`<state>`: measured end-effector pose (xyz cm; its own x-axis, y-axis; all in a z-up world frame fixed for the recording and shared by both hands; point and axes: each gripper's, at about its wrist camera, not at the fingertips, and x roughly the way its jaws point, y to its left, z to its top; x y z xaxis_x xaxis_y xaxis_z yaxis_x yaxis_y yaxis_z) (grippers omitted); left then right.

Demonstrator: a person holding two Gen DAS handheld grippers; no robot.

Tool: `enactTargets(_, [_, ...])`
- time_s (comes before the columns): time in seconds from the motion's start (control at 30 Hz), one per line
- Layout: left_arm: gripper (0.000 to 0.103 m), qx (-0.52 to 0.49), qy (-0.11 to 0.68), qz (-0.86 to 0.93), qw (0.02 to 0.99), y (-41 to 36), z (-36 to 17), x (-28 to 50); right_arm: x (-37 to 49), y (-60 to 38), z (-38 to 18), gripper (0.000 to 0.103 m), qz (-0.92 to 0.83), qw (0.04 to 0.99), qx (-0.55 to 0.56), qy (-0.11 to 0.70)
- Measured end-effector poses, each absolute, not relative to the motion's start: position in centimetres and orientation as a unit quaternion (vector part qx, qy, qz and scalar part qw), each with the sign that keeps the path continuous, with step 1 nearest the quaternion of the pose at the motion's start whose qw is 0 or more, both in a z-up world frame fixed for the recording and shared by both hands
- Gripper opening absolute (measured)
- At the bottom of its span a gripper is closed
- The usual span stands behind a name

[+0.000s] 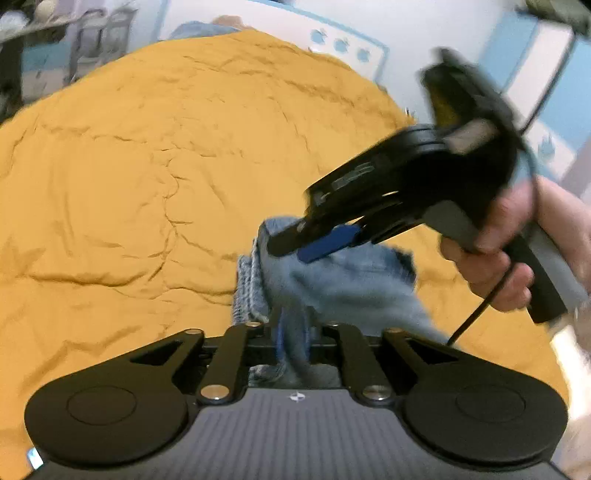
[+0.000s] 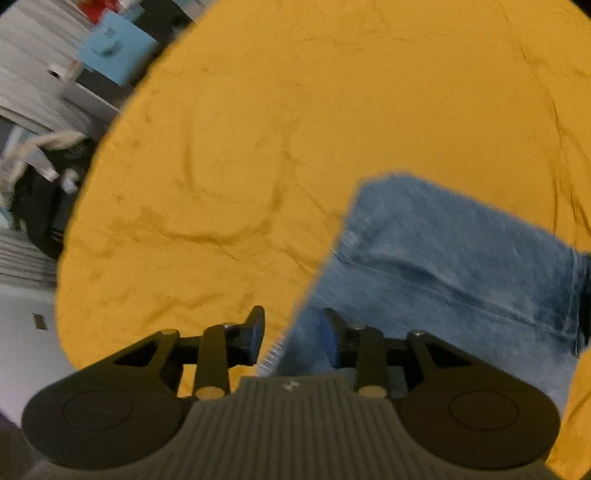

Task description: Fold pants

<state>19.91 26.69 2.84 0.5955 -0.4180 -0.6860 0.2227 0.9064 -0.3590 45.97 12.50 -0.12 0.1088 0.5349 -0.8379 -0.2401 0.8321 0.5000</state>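
Light blue jeans [image 1: 343,280] lie bunched on a mustard-yellow bed cover [image 1: 147,166]. My left gripper [image 1: 293,339] is shut on a fold of the jeans close to the camera. My right gripper [image 1: 295,247] shows in the left wrist view, held by a hand, its tips at the top of the bunched denim. In the right wrist view the right gripper [image 2: 291,336] is open, its fingers straddling the jeans' left edge [image 2: 443,258], which lie flat on the cover [image 2: 258,129].
A white and blue wall [image 1: 369,33] stands behind the bed. Dark chairs [image 1: 96,44] stand at the far left. In the right wrist view, a blue box [image 2: 110,48] and dark clutter [image 2: 40,192] lie beyond the bed's left edge.
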Motion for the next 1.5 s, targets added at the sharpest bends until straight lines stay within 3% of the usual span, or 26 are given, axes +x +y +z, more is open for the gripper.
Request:
enactTargets(0.1, [0.032,-0.179,0.408,-0.175,0.878,27.2,3.0,20.1,45.4,11.8,3.8,0.032,0.292,0.759,0.104,0.573])
enactTargets(0.17, [0.054,-0.204,0.422,-0.178,0.865,26.9,2.6,20.4,44.8,9.9,5.7,0.033,0.306,0.766,0.106,0.556])
enactTargets(0.37, [0.055,-0.22,0.491,-0.161,0.827,25.1,-1.0,20.7,40.9,0.6,6.7,0.038,0.299,0.794,0.097,0.52])
enactTargets(0.47, [0.07,-0.267,0.496,-0.151,0.812,25.9,-2.3,19.9,37.7,-5.3,5.1,0.04,0.298,0.801,0.108,0.508])
enactTargets(0.53, [0.074,-0.308,0.5,-0.145,0.796,26.7,-3.4,20.2,35.6,-8.8,3.5,0.04,0.295,0.806,0.123,0.498])
enactTargets(0.6, [0.074,-0.348,0.51,-0.14,0.774,26.9,-4.7,20.4,33.6,-11.2,1.4,0.038,0.275,0.818,0.127,0.489])
enactTargets(0.67, [0.046,-0.366,0.511,-0.138,0.765,26.4,-5.2,20.7,31.7,-12.7,-0.9,0.036,0.265,0.824,0.131,0.483])
enactTargets(0.73, [0.027,-0.32,0.503,-0.132,0.792,25.1,-3.6,20.8,30.5,-13.2,-3.0,0.029,0.261,0.824,0.143,0.482])
enactTargets(0.83, [0.021,-0.238,0.475,-0.151,0.834,22.5,0.2,20.8,29.3,-13.3,-4.7,0.025,0.276,0.815,0.172,0.48])
enactTargets(0.97, [0.02,-0.158,0.471,-0.151,0.855,21.3,2.0,21.2,27.6,-11.1,-3.5,0.024,0.317,0.824,0.154,0.444])
enactTargets(1.13, [0.02,-0.162,0.507,-0.1,0.841,24.6,-4.1,21.4,26.2,-6.7,-5.5,0.024,0.326,0.834,0.092,0.437])
enactTargets(1.3, [0.024,-0.148,0.531,-0.087,0.83,25.5,-9.4,20.2,25.4,-2.9,-10.9,0.013,0.322,0.826,0.016,0.462])
enactTargets(1.4, [0.032,-0.148,0.532,-0.079,0.83,25.4,-9.7,20.5,25.6,-2.7,-12.3,0.011,0.315,0.825,0.019,0.469])
enactTargets(1.5, [0.053,-0.11,0.534,-0.077,0.834,24.8,-8.1,20.9,26.4,-3.1,-11.7,0.011,0.315,0.818,0.029,0.48])
